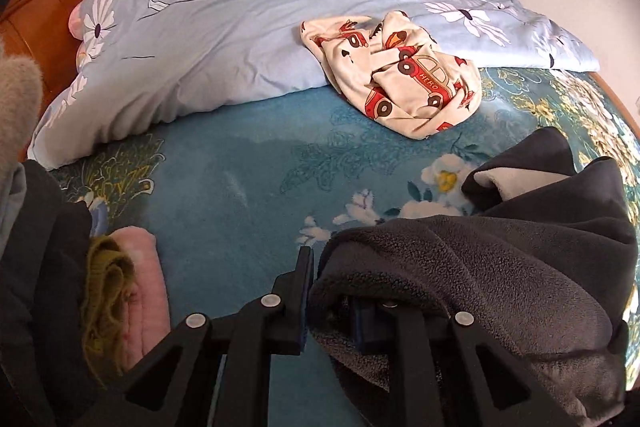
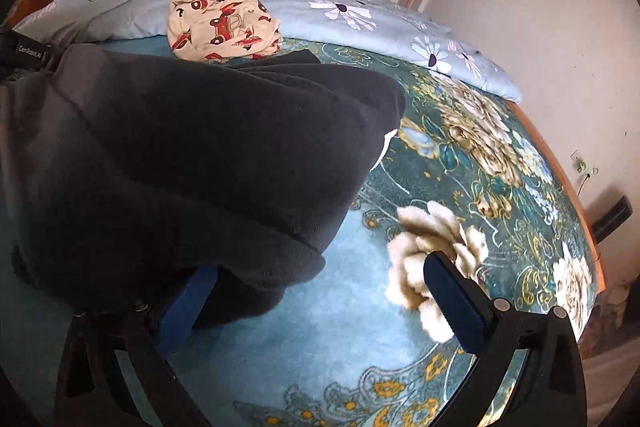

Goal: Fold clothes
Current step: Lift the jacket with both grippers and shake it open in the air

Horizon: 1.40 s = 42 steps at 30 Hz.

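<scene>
A: Left gripper (image 1: 340, 291) is being kept on the edge of the dark fleece garment (image 1: 500, 267). One finger is exposed and the other is buried under the fabric, with the gap between them still visible, so a firm clamp cannot be confirmed from the left wrist view.

B: And the right gripper (image 2: 320, 303)?

A: Its jaws are being held wide apart. The left pad is tucked under a fold of the same fleece and the right pad is standing clear over the blanket (image 2: 460, 163). Nothing is being pinched there.

B: Why is the fleece being carried like that?

A: Judgement only: it is being draped across both grippers so it can be spread flat on the bed before a fold is made. Most of it is bunched and lifted, and its far end is trailing on the blanket.

B: Other clothes?

A: A cream garment with red cars (image 1: 396, 75) is being left crumpled at the quilt (image 1: 224, 27) edge, probably queued. A pink item (image 1: 140, 291) and an olive knit (image 1: 104, 291) are lying together at the near left, well apart from it.

B: Progress?

A: Early, by the look of it. No clean fold is being shown on the fleece yet.

B: Risk?

A: Fleece is thick and soft, so an edge could be dropped if it is only being hooked.
</scene>
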Motion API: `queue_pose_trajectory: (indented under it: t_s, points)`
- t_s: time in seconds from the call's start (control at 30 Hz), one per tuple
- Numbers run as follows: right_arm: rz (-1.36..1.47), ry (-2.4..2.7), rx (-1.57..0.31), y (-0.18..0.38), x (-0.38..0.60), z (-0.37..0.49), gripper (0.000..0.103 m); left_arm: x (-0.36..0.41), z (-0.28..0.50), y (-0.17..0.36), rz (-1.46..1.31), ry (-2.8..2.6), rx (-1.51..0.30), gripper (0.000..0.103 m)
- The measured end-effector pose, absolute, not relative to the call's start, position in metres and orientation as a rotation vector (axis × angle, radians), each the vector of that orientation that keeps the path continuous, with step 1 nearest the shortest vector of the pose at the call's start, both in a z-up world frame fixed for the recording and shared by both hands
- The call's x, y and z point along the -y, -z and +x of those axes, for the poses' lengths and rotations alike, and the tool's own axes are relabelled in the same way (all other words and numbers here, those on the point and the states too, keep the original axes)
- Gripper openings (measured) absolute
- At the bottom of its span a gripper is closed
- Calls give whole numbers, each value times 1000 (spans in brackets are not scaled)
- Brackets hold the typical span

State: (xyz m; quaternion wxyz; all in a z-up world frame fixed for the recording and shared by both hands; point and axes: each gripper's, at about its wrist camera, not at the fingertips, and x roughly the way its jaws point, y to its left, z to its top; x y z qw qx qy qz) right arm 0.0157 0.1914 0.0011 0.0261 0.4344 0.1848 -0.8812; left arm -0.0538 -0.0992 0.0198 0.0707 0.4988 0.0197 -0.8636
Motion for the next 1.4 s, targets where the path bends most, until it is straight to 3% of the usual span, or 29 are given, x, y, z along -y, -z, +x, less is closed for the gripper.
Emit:
queue_pose_trajectory:
  t_s: [0.03,0.1,0.23,0.27,0.3,0.43,0.7,0.97,1.4]
  points:
    - [1349,2710,-581,1,-191,10,99,99,-54,-18,1506,2594,-56,19]
    - [1340,2677,-550,-1,-190,3,73,99,-55,-18,1514,2597,-61,19]
    - [1310,2665,-436,-20,-193,-6,39,98,-53,-31,1494,2640,-61,17]
    - [1301,2665,-404,-26,-193,-8,26,96,-52,-37,1485,2658,-63,16]
    - [1294,2665,-367,-32,-195,-9,20,94,-51,-44,1464,2683,-54,15]
    - [1275,2686,-161,-64,-216,-3,13,88,-48,-83,1357,2798,-29,9]
    - [1176,2764,19,-120,-232,31,9,73,-37,-180,1122,3035,-67,7]
    - [941,2876,27,-204,-246,80,9,58,-6,-277,828,3242,-4,6]
    - [513,3171,-182,-358,-254,146,8,57,55,-419,306,3486,-10,6]
